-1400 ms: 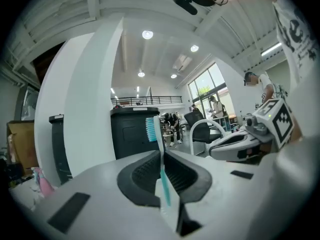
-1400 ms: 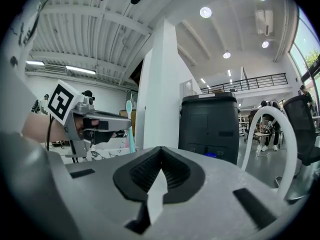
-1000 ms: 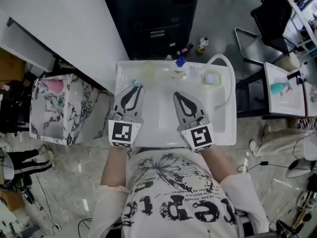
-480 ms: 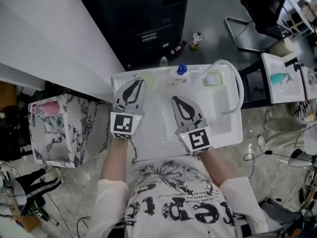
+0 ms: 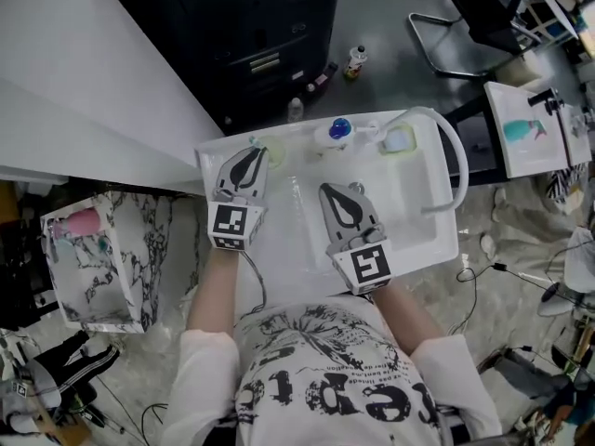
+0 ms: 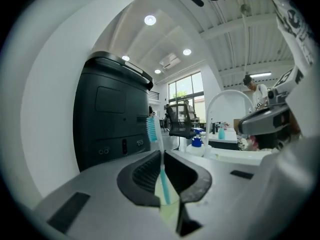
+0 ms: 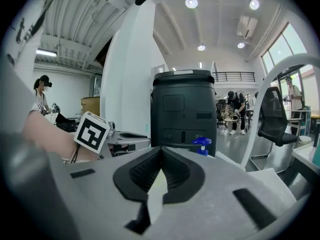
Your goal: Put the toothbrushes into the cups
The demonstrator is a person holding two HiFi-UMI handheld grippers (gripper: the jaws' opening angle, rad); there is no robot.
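My left gripper point(image 5: 251, 150) is shut on a toothbrush point(image 6: 151, 129) with teal bristles, which stands upright between the jaws in the left gripper view. Its tip hangs just left of a pale yellow-green cup point(image 5: 274, 149) at the back of the white sink point(image 5: 437, 249); the cup's rim point(image 6: 168, 209) shows below the jaws point(image 6: 161, 151). A second pale cup point(image 5: 398, 141) stands at the back right. My right gripper point(image 5: 344, 190) hovers over the basin, jaws shut with nothing between them point(image 7: 160, 150). A faint pale stick point(image 5: 297, 198) lies in the basin between the grippers.
A blue-topped pump bottle point(image 5: 340, 129) stands between the two cups. A white arched faucet point(image 5: 453, 161) curves over the sink's right side. A black cabinet point(image 5: 251, 35) rises behind the sink, and a marble-patterned box point(image 5: 93, 258) sits on the floor at left.
Both grippers have moved forward and lower over the sink. The left one, still holding the toothbrush, has come close beside the yellow-green cup.
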